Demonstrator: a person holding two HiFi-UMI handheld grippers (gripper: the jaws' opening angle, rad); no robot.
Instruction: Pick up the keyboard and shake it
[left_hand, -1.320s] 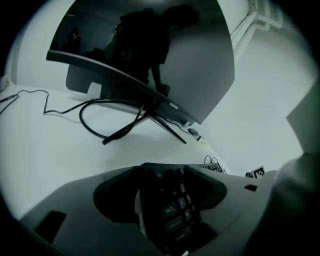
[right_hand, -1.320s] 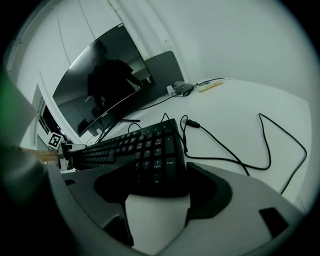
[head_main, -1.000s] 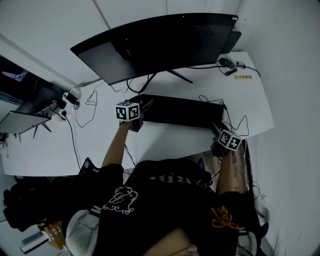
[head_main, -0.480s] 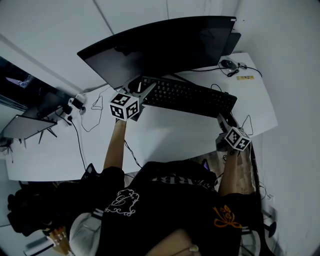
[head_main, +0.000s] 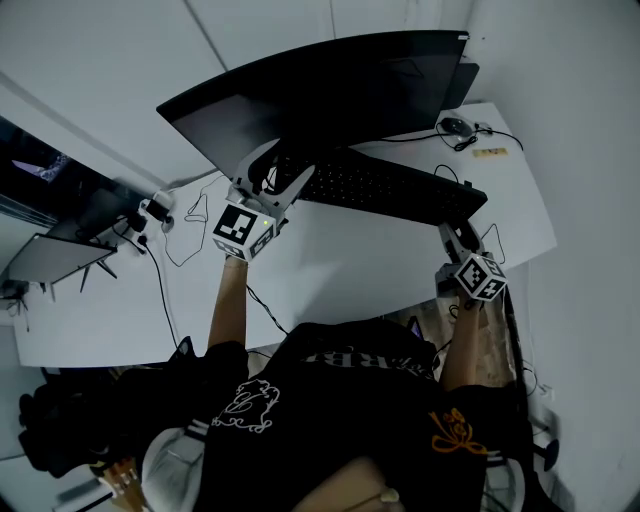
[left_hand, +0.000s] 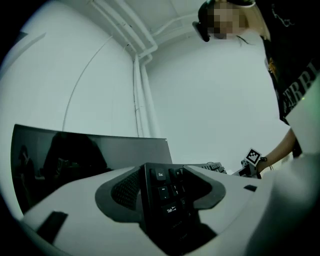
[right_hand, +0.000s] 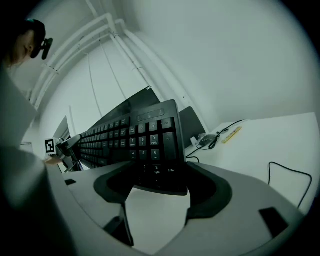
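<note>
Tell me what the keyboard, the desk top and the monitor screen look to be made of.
Keyboard: likely matte black plastic; moulded keys with printed white legends.
Desk top: smooth white, probably laminate or painted board; even, no grain.
Monitor screen: dark, glossy, probably glass or plastic panel; faint reflections.

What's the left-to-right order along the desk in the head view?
Side screen → left hand-held gripper → keyboard → right hand-held gripper

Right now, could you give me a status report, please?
Clamped on keyboard ends: left tongs, right tongs. Keyboard clear of desk. Close behind it: monitor.
</note>
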